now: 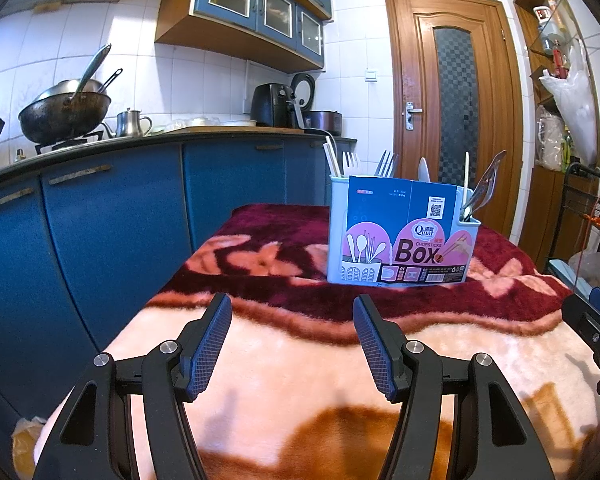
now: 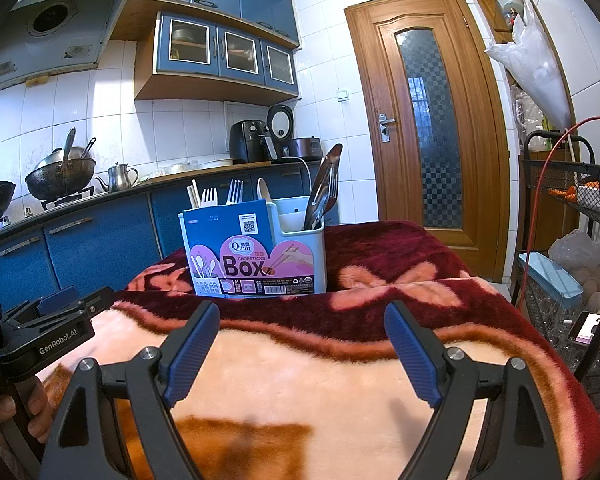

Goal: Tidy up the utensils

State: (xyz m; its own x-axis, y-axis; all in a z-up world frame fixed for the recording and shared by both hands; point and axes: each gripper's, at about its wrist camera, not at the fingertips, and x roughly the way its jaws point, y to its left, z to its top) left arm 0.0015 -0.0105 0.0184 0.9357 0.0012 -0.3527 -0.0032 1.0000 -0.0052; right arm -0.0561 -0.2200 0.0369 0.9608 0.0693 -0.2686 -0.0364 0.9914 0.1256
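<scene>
I had both grippers hovering above the near, pale end of the blanket-covered table (image 1: 300, 360), each with nothing between its blue pads. The left gripper (image 1: 292, 300) stood moderately open and empty; the right gripper (image 2: 302, 306) was spread wider, also empty. The utensil box (image 1: 400, 236), pale blue with a "Chopsticks Box" label across its front, sat upright toward the far end of the table on the dark red part of the blanket, well apart from both grippers. Inside it I saw chopsticks (image 1: 332, 158) at the left, 2 forks (image 2: 222, 196) beside them, a white spoon (image 2: 263, 190), and metal utensils (image 2: 324, 188) leaning in the right compartment.
</scene>
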